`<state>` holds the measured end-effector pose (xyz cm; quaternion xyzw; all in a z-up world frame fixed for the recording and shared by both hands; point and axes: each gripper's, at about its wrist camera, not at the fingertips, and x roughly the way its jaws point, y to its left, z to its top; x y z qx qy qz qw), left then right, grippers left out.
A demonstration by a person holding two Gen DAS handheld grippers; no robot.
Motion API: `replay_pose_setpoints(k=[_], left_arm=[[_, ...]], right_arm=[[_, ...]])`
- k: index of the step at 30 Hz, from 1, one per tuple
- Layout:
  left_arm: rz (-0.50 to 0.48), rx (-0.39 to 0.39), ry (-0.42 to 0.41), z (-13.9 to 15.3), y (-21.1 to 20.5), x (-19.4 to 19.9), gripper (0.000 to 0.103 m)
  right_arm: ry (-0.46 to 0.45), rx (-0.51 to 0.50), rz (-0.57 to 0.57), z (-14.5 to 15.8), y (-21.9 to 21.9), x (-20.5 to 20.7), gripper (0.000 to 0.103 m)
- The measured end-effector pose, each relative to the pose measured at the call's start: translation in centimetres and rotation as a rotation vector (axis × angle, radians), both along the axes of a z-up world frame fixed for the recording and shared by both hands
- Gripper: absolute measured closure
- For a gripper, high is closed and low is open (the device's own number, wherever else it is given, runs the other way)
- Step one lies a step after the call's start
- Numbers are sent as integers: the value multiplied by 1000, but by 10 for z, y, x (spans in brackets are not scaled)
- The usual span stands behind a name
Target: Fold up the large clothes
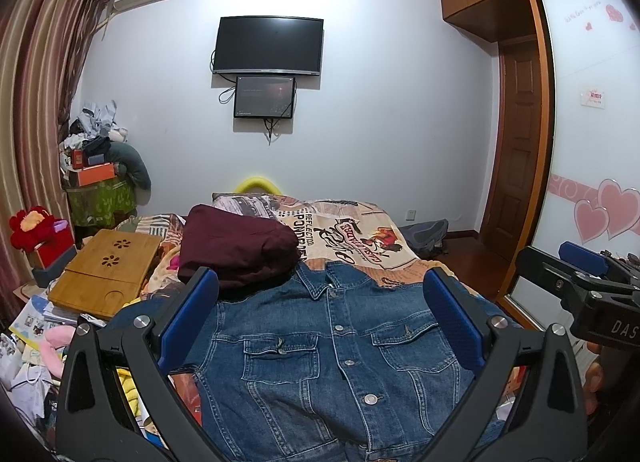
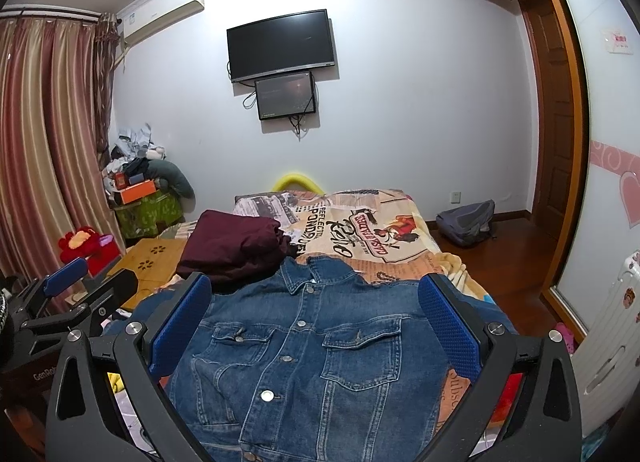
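Note:
A blue denim jacket [image 1: 340, 358] lies front up and buttoned on the bed, collar toward the far wall; it also shows in the right wrist view [image 2: 320, 354]. My left gripper [image 1: 320, 302] is open and empty, held above the jacket's chest. My right gripper [image 2: 316, 302] is open and empty, also above the jacket. The right gripper shows at the right edge of the left wrist view [image 1: 588, 274]; the left gripper shows at the left edge of the right wrist view [image 2: 76, 286].
A folded maroon garment [image 1: 236, 246] lies on the printed bedspread [image 1: 360, 230] beyond the jacket's collar. A wooden lap tray [image 1: 104, 274] and clutter sit left of the bed. A grey backpack [image 2: 466, 222] lies on the floor at right. A wardrobe [image 1: 592, 142] stands right.

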<state>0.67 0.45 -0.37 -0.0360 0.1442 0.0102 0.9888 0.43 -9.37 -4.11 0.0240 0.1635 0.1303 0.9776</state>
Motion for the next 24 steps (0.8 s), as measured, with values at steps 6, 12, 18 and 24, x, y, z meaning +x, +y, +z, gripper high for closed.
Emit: replay_pose_setpoints(k=[6, 12, 18, 24], left_arm=[[0, 2, 2, 0, -1, 1, 0], [1, 1, 4, -2, 1, 1, 0], [2, -2, 4, -2, 2, 1, 0], [6, -3, 5, -4, 3, -1, 0]], right_arm=[[-1, 0, 0, 0, 1, 0, 0], [-3, 6, 0, 2, 0, 1, 0], [-2, 6, 0, 1, -1, 1, 0], [1, 6, 2, 1, -1, 1, 0]])
